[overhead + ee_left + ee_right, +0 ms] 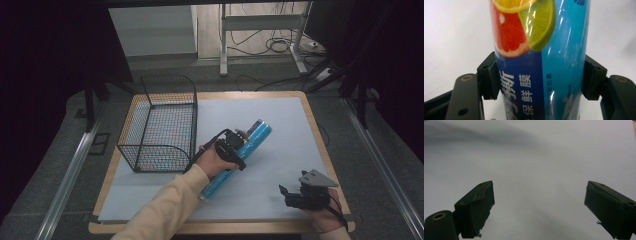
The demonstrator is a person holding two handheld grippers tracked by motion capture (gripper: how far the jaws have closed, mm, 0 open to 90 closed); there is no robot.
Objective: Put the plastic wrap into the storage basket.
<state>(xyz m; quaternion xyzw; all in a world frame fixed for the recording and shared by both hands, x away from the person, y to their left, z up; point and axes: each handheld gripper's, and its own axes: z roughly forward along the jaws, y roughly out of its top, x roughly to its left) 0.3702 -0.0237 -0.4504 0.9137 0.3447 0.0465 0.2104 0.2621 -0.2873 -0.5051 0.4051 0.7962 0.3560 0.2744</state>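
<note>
From the high view, the left claw (239, 142) clamps the long blue plastic-wrapped roll (239, 156) slanting over the pale desk (280, 130), probably bound for the black wire basket (162, 122), which looks empty. In the left gripper view, its pads (489, 75) squeeze the roll's printed citrus wrap. The right gripper view shows the right claw (539, 205) gaping, holding nothing, idle above the desk.

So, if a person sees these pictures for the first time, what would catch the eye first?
First, the long blue plastic-wrapped roll with printed citrus slices, lying slantwise mid-table, clamped by the left hand-held gripper. Next, the black wire mesh basket standing to its left. The right hand-held gripper waits open above the pale grey table mat at the near right corner.
</note>
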